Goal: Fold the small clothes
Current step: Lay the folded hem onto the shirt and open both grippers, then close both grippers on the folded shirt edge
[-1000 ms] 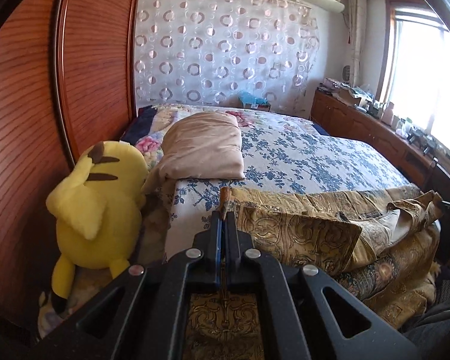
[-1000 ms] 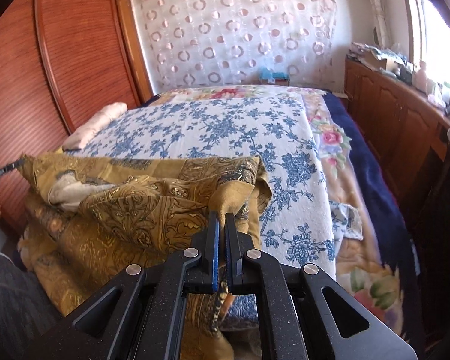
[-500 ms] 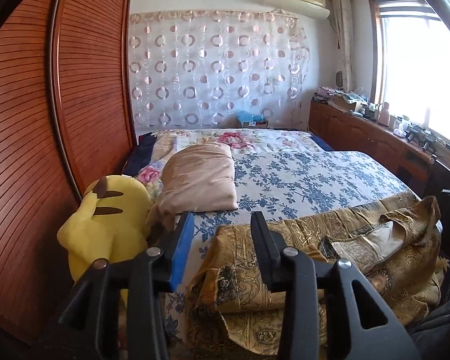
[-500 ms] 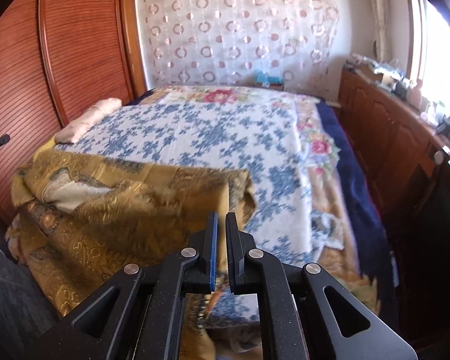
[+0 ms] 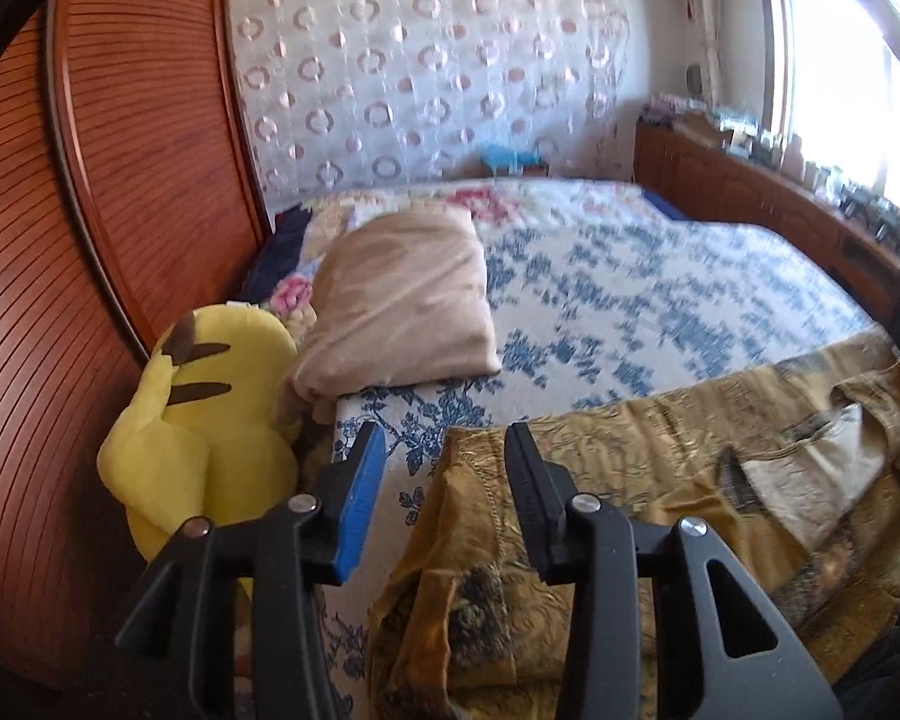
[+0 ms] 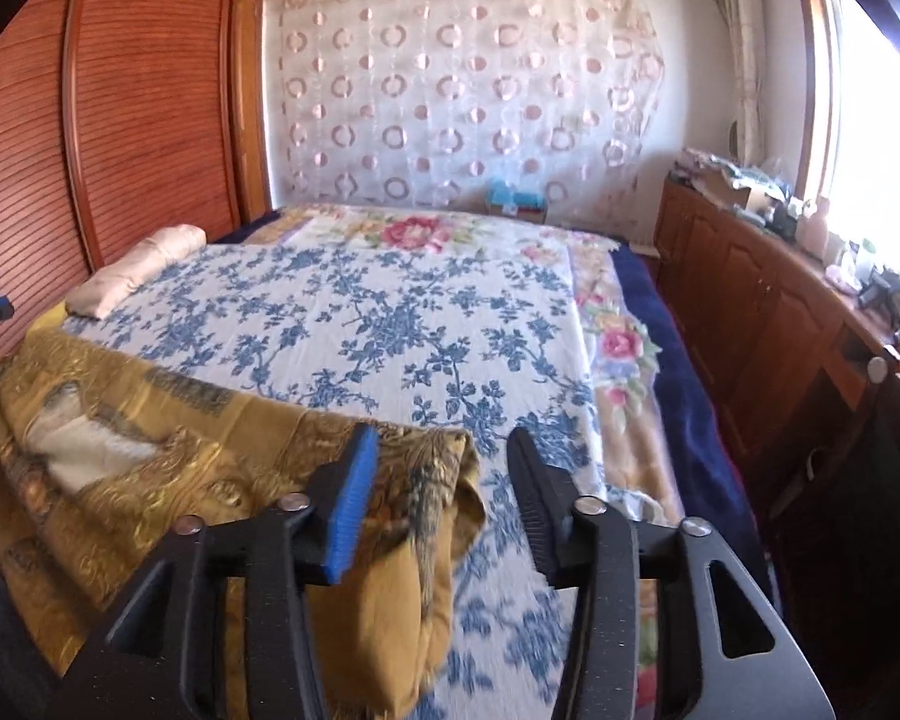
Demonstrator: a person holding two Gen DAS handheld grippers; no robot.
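The left claw (image 5: 444, 456) stood wide open with nothing between its fingers, poised over the near left corner of the gold patterned cloth (image 5: 660, 492). The right claw (image 6: 444, 456) was likewise spread wide and gripped nothing; the cloth's right corner lay bunched just below and between its fingers, whether touching them could not be told. The cloth stretched in a rumpled band across the near edge of the bed (image 6: 390, 312), draping over the edge, with a pale patch of lining showing in its folds. The bed carried a white spread with blue flowers. A beige pillow (image 5: 402, 300) lay on the bed's left side, well apart from the cloth, and a yellow plush toy (image 5: 204, 420) sat beside the pillow against the wooden wardrobe door (image 5: 120, 180).
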